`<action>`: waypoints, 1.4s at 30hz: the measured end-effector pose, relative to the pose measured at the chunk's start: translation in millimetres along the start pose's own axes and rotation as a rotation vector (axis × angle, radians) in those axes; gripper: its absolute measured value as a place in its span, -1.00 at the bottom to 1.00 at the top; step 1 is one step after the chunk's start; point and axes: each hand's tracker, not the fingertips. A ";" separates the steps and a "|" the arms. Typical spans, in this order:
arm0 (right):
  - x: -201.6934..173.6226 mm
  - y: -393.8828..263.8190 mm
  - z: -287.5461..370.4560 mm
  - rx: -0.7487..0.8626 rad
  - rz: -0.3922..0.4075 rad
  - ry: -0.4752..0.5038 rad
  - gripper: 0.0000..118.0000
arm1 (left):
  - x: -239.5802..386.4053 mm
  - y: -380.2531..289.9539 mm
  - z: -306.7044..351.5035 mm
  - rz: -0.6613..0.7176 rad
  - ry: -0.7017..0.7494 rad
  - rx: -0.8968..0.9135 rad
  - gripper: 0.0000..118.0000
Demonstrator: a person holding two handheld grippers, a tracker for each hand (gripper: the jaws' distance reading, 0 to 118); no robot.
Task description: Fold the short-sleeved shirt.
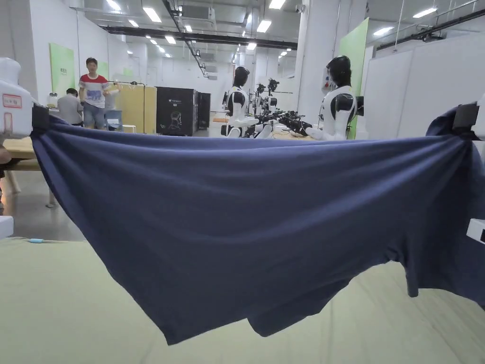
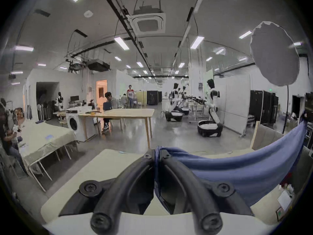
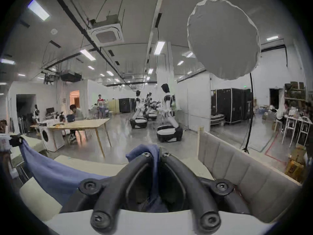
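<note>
Navy-blue short-sleeved cotton shirt (image 1: 255, 208) is held up in the air, stretched sideways between my two hand-held grippers, above the pale green cloth-covered tabletop (image 1: 57, 303). Its top edge runs nearly straight with a slight sag in the middle. The fabric hangs in a broad curve below it; the lowest folds come down close to the tabletop, but I cannot tell whether they touch it. One sleeve droops at the lower right in the head view.

Left hand-held gripper (image 2: 156, 155): both black jaws are pressed together on a bunched edge of the shirt (image 2: 237, 172), which stretches off to the right in the left gripper view.

Right hand-held gripper (image 3: 158, 154): jaws closed likewise, with a fold of the shirt (image 3: 55, 169) pinched between them and a small blue tuft poking up past the tips. From there the cloth stretches left to the other gripper at the far edge of that view.

Beyond the shirt: white-and-black humanoid robots (image 1: 338, 99) on wheeled bases stand on the glossy grey floor, and a light wooden table (image 2: 118, 113) has a person seated at it.
</note>
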 end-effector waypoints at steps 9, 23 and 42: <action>-2.4 -134.4 -69.4 -0.096 -0.019 -0.025 -0.90 | 7.8 -125.2 -67.3 0.049 0.023 -0.134 -0.98; 37.6 -295.5 24.3 -0.295 0.187 0.041 -0.90 | 2.9 -254.4 49.4 0.080 -0.076 -0.278 -0.98; -8.2 -376.1 194.6 -0.290 0.148 0.258 1.00 | 10.0 -366.5 255.7 -0.098 -0.028 -0.318 0.94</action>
